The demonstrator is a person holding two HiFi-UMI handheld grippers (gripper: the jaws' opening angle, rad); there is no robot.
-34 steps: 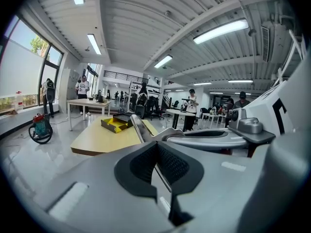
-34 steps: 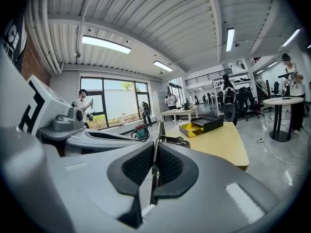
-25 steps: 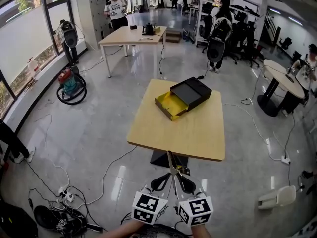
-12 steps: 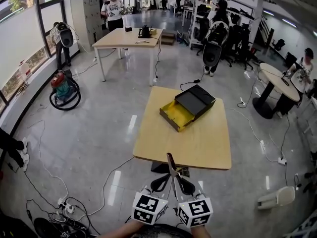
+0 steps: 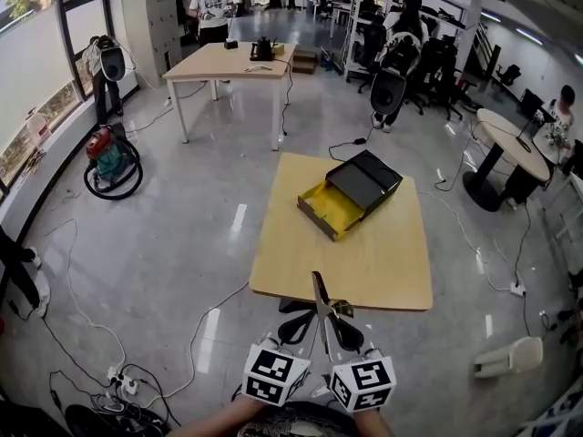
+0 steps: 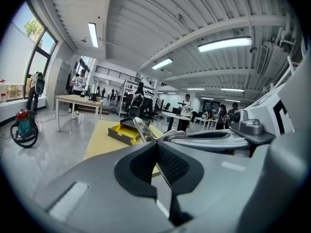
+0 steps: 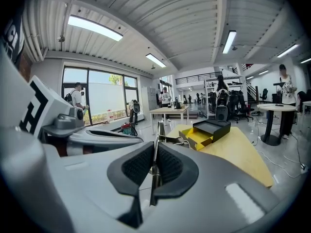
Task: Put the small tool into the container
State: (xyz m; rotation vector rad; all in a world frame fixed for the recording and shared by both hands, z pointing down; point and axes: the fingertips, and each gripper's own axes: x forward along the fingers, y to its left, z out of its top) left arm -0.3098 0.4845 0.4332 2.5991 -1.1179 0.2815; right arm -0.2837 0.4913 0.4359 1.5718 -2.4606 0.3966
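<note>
Small tool [image 5: 319,300]: looks like a pair of scissors, with a bright metal blade pointing ahead and two black handle loops toward the person. It is held in the air at the near edge of the table [image 5: 364,267], well apart from the container [image 5: 360,182]. Left gripper [image 6: 155,152]: ribbed pads closed together on a thin metal part of the tool. Right gripper [image 7: 154,161]: likewise clamped on a thin metal strip of it. Judgement: light, stiff, not fragile. The smooth, narrow steel is likely to slip or pivot between the pads, and the point is sharp. The best hold is probably near the pivot or the handles, blades kept shut. Container: a black box on the far half of the table, its yellow tray [image 5: 328,209] pulled out toward the person, open and seemingly empty.
</note>
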